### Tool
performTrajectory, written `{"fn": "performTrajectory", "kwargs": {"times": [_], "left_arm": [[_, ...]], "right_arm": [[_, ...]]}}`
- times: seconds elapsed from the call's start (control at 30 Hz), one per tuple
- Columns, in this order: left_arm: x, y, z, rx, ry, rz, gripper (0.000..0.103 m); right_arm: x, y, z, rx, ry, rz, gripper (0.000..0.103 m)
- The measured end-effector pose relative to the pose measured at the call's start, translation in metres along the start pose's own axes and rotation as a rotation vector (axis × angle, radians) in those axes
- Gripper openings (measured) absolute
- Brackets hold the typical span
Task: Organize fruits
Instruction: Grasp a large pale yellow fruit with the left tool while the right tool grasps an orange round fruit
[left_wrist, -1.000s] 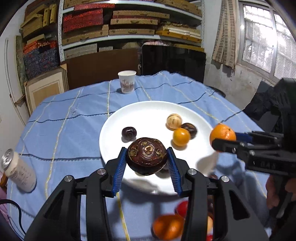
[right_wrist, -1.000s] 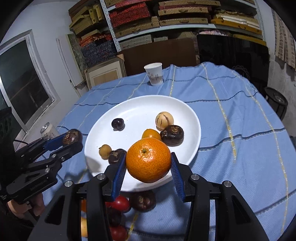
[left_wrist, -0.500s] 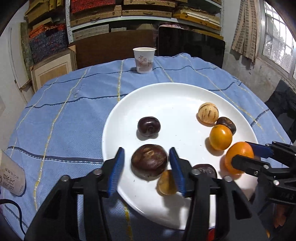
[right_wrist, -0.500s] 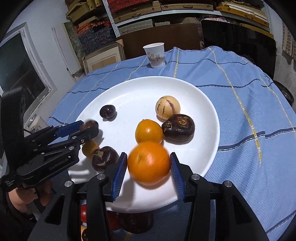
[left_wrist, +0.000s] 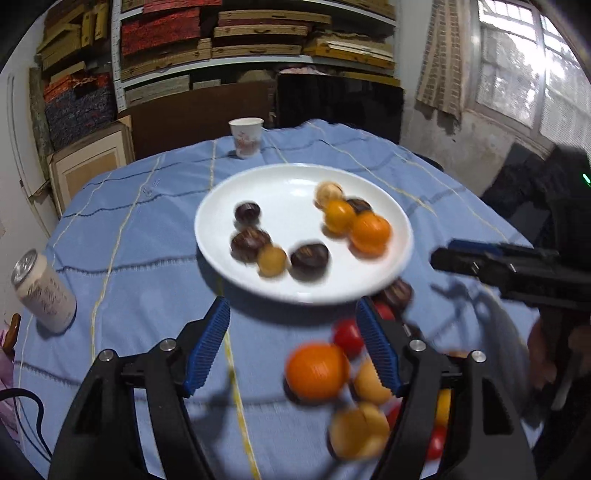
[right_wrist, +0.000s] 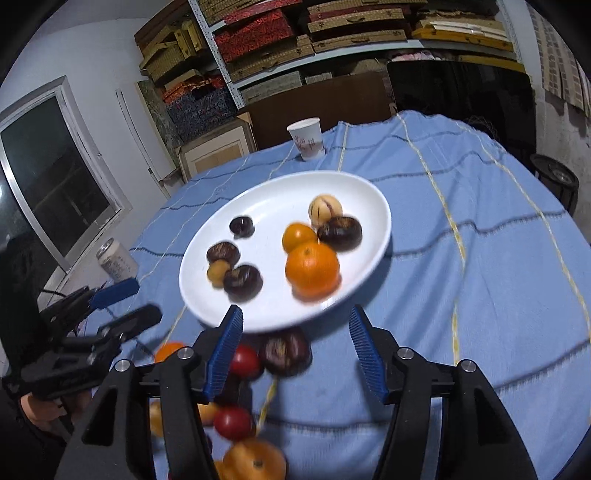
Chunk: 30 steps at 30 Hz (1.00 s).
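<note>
A white plate holds several fruits. A large orange lies at its near right, by a smaller orange fruit and a pale striped fruit. Dark brown fruits lie at the plate's left. My left gripper is open and empty above the cloth, near loose fruit: an orange, red tomatoes. My right gripper is open and empty over a dark fruit and a tomato.
A paper cup stands at the table's far edge. A drinks can stands at the left. The round table has a blue cloth. Shelves and boxes fill the back wall.
Both grippers have opened and drawn back from the plate. The dark fruit from the left gripper and the large orange from the right gripper now lie on the plate.
</note>
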<state>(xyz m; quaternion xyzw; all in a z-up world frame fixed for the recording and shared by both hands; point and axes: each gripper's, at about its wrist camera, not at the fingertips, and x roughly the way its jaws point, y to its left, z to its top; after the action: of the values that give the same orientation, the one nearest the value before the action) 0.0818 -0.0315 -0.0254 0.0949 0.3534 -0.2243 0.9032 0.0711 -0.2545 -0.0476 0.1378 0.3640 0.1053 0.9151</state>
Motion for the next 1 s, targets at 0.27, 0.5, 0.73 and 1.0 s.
{"fn": "performTrajectory", "kwargs": {"times": [0.27,0.5,0.73,1.0], "left_arm": [[-0.02,-0.023,-0.061,0.048,0.062,-0.019,0.061],[-0.008,-0.032,-0.068,0.064,0.098,-0.054,0.059],[0.006,-0.025,-0.066,0.0,0.153,-0.125,0.057],[-0.002,-0.015,-0.067,-0.061,0.112,-0.126,0.041]], "right_arm": [[-0.007,-0.006,-0.04,0.036,0.022,0.003,0.061],[-0.01,-0.008,-0.042,0.047,0.011,0.02,0.062],[-0.013,-0.003,-0.045,0.016,0.015,0.05,0.062],[-0.019,0.024,-0.063,-0.165,0.081,0.111,0.061]]}}
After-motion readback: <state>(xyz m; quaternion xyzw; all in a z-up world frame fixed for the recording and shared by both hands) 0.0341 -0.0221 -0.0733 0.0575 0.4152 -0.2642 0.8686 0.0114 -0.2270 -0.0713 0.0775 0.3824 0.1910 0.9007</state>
